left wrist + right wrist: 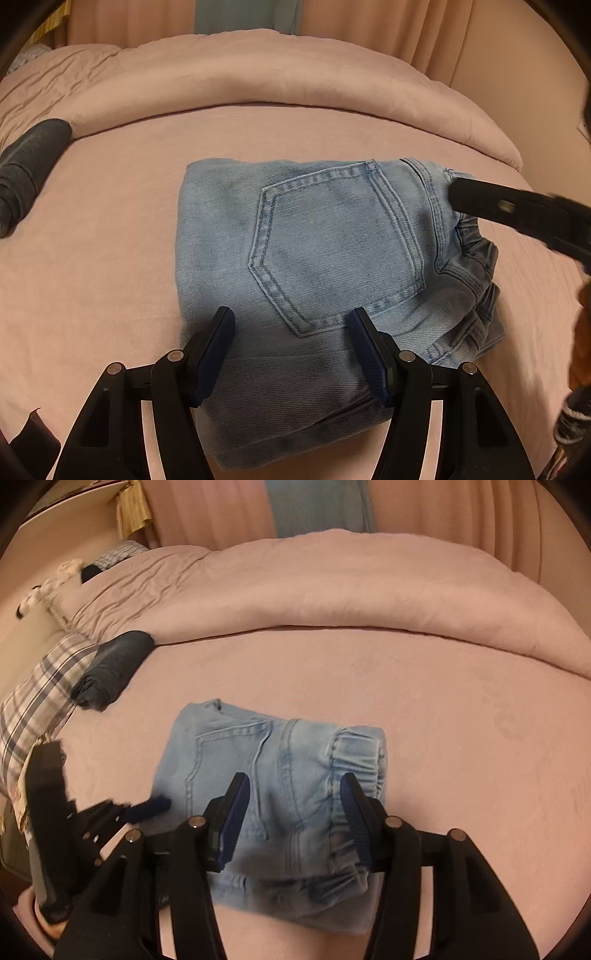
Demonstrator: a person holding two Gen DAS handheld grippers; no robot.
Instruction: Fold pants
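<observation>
The left wrist view is taken from close above the near edge of the folded jeans (pixel 314 266), angled steeply down along the left gripper (pixel 291 325) and facing across the bed (pixel 110 266) toward the curtains (pixel 388 33). The right wrist view is taken from the waistband side, equally tilted and slightly farther back behind the right gripper (pixel 293 790). The jeans, the bedsheet, the rolled duvet (pixel 332 587) and a dark roll of cloth (pixel 110 668) are shared by both views, and each gripper is caught at the other view's edge.

Faded denim pants (pixel 332 258) (matt, twilled) on soft cotton sheet (pixel 110 277).
</observation>
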